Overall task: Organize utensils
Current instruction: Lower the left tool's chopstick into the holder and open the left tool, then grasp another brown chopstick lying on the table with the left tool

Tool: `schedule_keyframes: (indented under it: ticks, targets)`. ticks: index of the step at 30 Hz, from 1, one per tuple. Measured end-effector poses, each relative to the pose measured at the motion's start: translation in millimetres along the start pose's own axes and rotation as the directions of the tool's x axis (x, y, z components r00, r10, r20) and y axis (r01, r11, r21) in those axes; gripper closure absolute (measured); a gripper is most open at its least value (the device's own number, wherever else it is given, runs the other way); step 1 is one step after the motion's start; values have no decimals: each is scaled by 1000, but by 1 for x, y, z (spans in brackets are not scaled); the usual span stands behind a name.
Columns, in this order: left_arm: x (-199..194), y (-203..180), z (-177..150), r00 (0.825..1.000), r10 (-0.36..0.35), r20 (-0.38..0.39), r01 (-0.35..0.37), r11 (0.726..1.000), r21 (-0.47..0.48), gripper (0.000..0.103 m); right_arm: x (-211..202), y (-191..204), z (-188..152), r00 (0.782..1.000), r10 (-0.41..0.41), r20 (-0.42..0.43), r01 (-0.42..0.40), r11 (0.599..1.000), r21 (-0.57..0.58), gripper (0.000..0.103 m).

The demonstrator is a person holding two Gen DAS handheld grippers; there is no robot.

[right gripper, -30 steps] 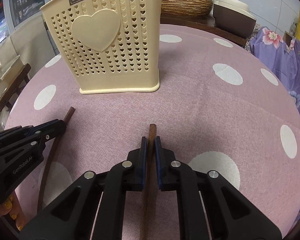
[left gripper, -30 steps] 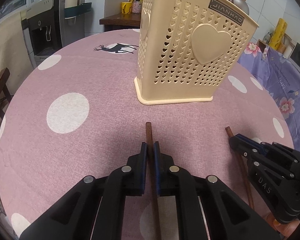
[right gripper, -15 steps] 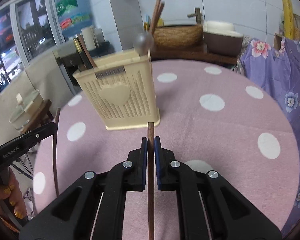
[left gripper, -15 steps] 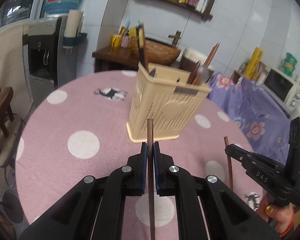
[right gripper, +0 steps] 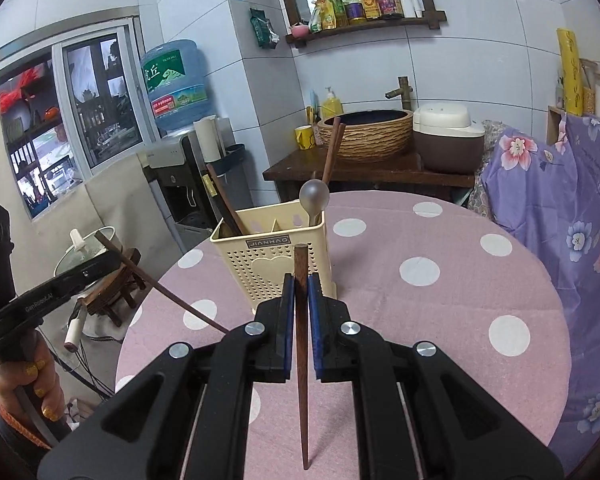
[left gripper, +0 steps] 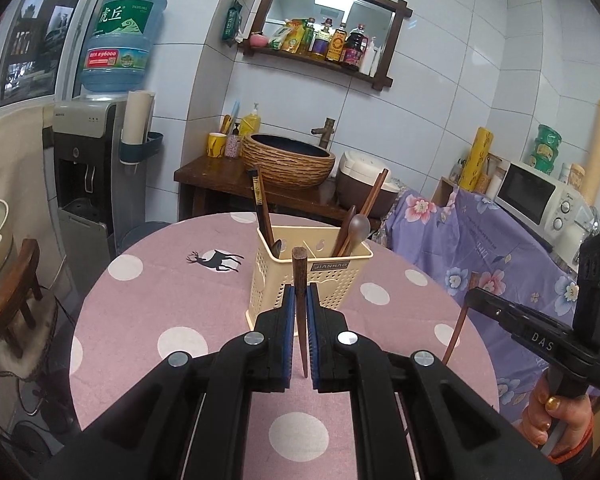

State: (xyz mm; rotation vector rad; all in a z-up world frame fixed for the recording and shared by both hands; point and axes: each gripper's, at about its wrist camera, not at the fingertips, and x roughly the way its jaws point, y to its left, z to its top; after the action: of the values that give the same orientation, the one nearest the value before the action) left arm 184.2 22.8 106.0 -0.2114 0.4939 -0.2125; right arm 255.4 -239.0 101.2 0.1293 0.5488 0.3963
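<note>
Left gripper (left gripper: 299, 300): clenched on a dark wooden chopstick (left gripper: 299, 276), blunt end up, tapered tip hanging below the pads.
Right gripper (right gripper: 299, 300): clenched on a second chopstick (right gripper: 300, 276), held the same way, its tip hanging low over the worktop.
Utensil holder (left gripper: 320, 280): cream, perforated, upright on the worktop straight ahead of both grippers and beyond their fingertips; it holds spoons and chopsticks in its compartments.
Worktop (left gripper: 160, 292): round, covered in pink cloth with white dots, lying below both grippers.
Neighbouring gripper: in the left view the right gripper appears at the right edge; in the right view the left gripper appears at the left edge.
</note>
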Motion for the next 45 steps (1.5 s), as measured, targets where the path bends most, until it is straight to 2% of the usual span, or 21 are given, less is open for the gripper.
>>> schedule_keyframes:
  ticks: [6,8,16,20,21,23,24,25,26,27,30,34,39,42,43,45]
  targets:
    - [-4,4,1,1000,-1,12,1,1000,-2,96,-2,2,2,1000,-5,2,5,1000,-5,95]
    - [-4,6,2,1000,-5,11,5,1000,-2,101,-4,2,5,1000,-2,8,2,1000,-6,95]
    - [-4,12,4,1000,-9,9,10,1000,-4,101,-1,4,11,1000,-4,11,4,1000,-16,95]
    - [7,27,0,999,40,-29,-40,999,-21,101,-1,3,11,1000,-1,12,2,1000,-11,95]
    - [13,31,-3,997,70,-44,-71,997,-18,99,-2,4,10,1000,0,13,0,1000,-12,95]
    - [24,42,-9,990,119,-76,-121,992,-26,81,-4,4,10,1000,0,19,0,1000,-11,95]
    - [30,47,-13,985,140,-98,-144,989,-32,61,-6,4,10,1000,0,24,0,1000,-12,95]
    - [36,52,-16,980,164,-113,-169,985,-30,53,-8,5,11,1000,1,31,-1,1000,-13,95]
    - [40,55,-20,974,193,-120,-197,980,-21,53,-9,6,11,999,3,35,-2,1000,-15,95]
    - [48,59,-26,960,244,-138,-247,969,0,53,-10,7,10,999,5,36,-4,1000,-19,95]
    - [65,76,-42,927,321,-195,-323,946,20,53,-14,9,9,999,5,44,-4,1000,-24,95]
    - [85,106,-63,876,375,-303,-396,918,-8,54,-20,11,8,998,7,65,-5,999,-33,95]
    - [105,113,-79,852,384,-357,-419,908,-24,59,-22,18,6,997,11,82,-7,999,-48,95]
    - [122,117,-88,830,387,-401,-436,900,-33,74,-21,19,3,997,19,77,-15,999,-46,95]
    - [123,115,-88,831,400,-387,-444,896,-27,78,-21,19,3,997,21,75,-18,999,-45,95]
    - [129,113,-86,822,423,-381,-459,888,-4,81,-21,18,1,997,22,73,-19,999,-42,95]
